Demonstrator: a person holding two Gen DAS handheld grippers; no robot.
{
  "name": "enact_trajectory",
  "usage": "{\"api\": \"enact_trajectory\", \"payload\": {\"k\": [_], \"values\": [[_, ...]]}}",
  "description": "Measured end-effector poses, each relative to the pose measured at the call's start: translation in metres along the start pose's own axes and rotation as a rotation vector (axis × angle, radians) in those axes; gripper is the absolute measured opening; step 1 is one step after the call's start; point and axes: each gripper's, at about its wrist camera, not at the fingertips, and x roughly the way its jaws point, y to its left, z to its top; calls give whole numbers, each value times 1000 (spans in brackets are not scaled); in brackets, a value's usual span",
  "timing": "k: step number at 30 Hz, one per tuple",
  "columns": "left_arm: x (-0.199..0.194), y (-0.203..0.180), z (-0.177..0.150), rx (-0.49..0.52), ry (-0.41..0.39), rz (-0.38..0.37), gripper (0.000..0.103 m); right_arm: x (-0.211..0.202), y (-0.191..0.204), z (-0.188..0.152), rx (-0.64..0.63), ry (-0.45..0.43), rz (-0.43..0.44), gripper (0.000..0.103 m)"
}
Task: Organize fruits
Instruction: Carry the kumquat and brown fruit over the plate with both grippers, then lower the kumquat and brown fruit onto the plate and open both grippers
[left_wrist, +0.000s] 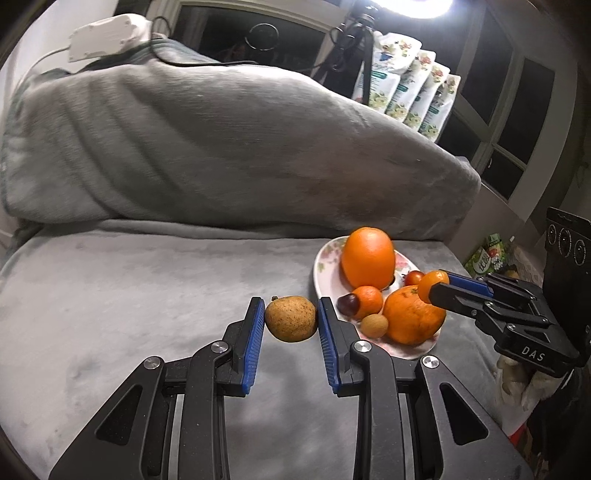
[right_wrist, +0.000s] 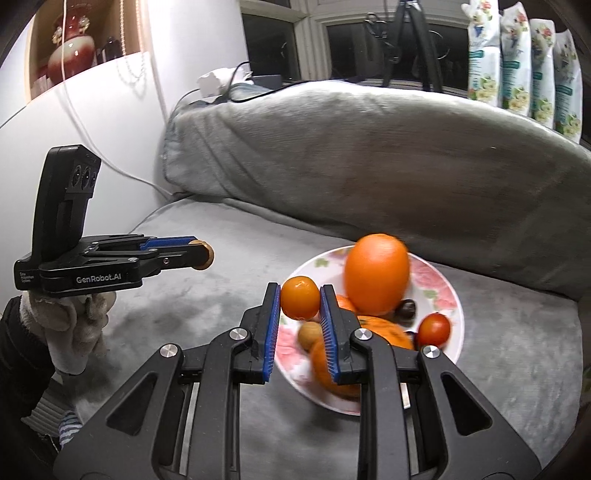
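My left gripper is shut on a brown speckled pear, held left of the floral plate; it also shows in the right wrist view. My right gripper is shut on a small orange mandarin above the plate's near left side; it also shows in the left wrist view. On the plate lie a tall orange, a big mandarin, a small mandarin, a dark grape, a tan nut-like fruit and a cherry tomato.
The plate sits on a grey blanket-covered seat with a large covered cushion behind. Packets stand by the window. A white wall and cable lie to the left.
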Motion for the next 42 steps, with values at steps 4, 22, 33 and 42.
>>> {"api": "enact_trajectory", "payload": {"k": [4, 22, 33, 42], "values": [[9, -13, 6, 19, 6, -12, 28, 0, -14, -1, 18, -3, -15, 23], [40, -49, 18, 79, 28, -41, 28, 10, -59, -2, 102, 7, -51, 23], [56, -54, 18, 85, 50, -52, 28, 17, -72, -6, 132, 15, -55, 23], [61, -56, 19, 86, 59, -56, 28, 20, -73, -6, 141, 18, -53, 23]]}}
